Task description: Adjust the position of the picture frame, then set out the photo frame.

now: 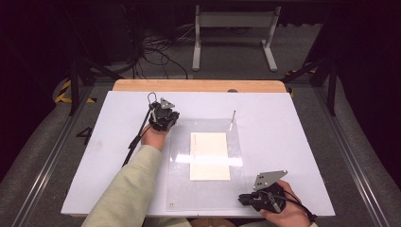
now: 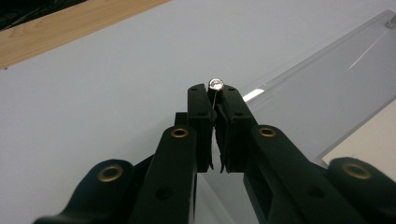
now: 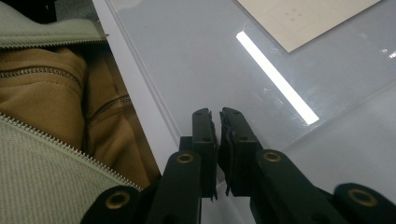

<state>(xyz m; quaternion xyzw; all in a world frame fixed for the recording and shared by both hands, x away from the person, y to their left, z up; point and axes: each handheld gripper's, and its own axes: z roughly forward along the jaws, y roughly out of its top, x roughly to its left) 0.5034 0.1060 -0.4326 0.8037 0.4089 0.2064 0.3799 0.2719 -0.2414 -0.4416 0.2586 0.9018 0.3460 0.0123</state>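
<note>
A thin metal pin with a round shiny head (image 2: 215, 84) stands upright between the tips of my left gripper (image 2: 214, 91), which is shut on it. In the high view the left gripper (image 1: 163, 117) hovers just off the far left corner of a clear plastic sheet (image 1: 179, 189). A cream card (image 1: 209, 155) lies under the middle of the sheet. A second pin (image 1: 232, 118) lies at the sheet's far edge. My right gripper (image 1: 246, 199) rests at the sheet's near right corner. Its tips (image 3: 218, 114) are shut with nothing between them.
The white tabletop (image 1: 283, 123) has a wooden strip (image 1: 198, 85) along its far edge. A white frame stand (image 1: 234, 28) and loose cables (image 1: 156, 52) sit on the floor behind. The person's jacket (image 3: 42, 130) hangs close to the near table edge.
</note>
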